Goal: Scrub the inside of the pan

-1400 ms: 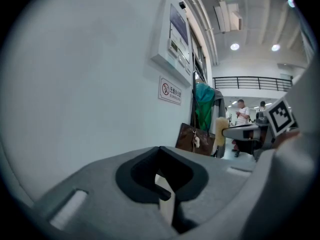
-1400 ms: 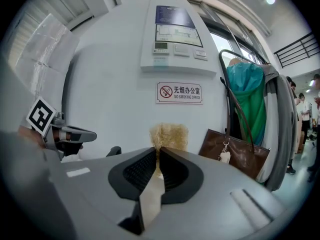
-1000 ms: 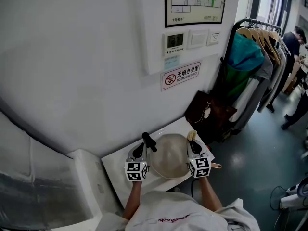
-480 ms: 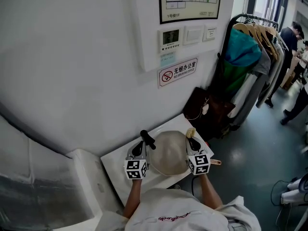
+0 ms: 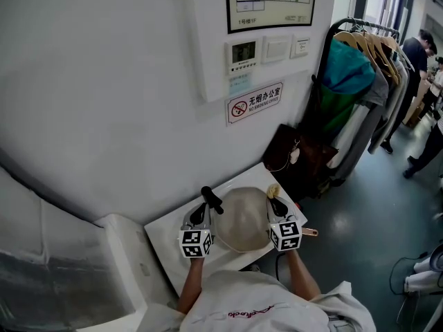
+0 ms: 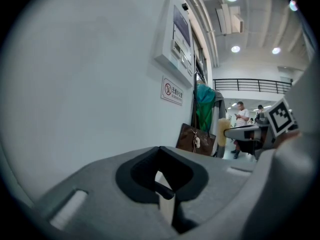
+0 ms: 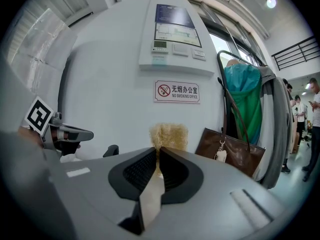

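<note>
A round pan (image 5: 242, 220) with a pale inside lies on the small white table (image 5: 165, 246) against the wall. My left gripper (image 5: 203, 211) is at the pan's left, shut on its black handle (image 5: 211, 200), which pokes up past the jaws (image 6: 163, 189). At the pan's right rim, my right gripper (image 5: 275, 207) is shut on a wooden-handled brush. Its tan bristles (image 7: 169, 134) stand beyond the fingertips, and the handle's end (image 5: 311, 232) sticks out behind. Both grippers are level with each other, on opposite sides of the pan.
The white wall rises just behind the table, with a no-smoking sign (image 5: 255, 102) and control panels (image 5: 266, 50). A brown bag (image 5: 295, 159) and a clothes rack (image 5: 361, 75) stand to the right. A person (image 5: 419, 54) stands far right. A white covered surface (image 5: 62, 254) lies to the left.
The head view has shifted slightly. Both grippers, the pan and the brush keep their places.
</note>
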A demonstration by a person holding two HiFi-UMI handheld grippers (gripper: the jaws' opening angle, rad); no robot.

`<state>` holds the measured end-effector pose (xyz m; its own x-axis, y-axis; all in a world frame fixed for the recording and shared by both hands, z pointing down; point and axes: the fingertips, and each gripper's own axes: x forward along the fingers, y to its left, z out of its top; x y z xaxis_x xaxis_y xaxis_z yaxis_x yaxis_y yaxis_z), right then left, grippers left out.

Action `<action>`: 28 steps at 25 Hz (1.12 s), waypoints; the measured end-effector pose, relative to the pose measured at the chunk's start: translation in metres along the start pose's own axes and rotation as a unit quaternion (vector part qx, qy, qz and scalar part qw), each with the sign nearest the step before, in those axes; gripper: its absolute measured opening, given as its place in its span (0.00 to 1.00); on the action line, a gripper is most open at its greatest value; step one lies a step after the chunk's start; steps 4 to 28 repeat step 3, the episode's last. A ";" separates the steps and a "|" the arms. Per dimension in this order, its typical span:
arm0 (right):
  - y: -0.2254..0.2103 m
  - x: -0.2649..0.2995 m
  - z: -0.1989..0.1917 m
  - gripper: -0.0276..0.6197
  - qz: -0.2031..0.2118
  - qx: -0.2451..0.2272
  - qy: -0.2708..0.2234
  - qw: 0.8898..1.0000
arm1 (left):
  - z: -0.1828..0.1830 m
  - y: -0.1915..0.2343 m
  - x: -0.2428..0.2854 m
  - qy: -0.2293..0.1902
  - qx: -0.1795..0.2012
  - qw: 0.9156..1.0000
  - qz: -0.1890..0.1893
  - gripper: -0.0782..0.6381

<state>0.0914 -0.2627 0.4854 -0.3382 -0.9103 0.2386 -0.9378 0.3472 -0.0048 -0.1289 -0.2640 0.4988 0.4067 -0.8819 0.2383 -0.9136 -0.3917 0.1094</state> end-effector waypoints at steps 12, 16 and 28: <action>-0.001 0.002 0.001 0.09 0.000 0.000 0.000 1.000 | 0.000 0.001 0.002 0.002 0.001 1.000 -0.001 0.11; -0.001 0.002 0.001 0.09 0.000 0.000 0.000 1.000 | 0.000 0.001 0.002 0.002 0.001 1.000 -0.001 0.11; -0.001 0.002 0.001 0.09 0.000 0.000 0.000 1.000 | 0.000 0.001 0.002 0.002 0.001 1.000 -0.001 0.11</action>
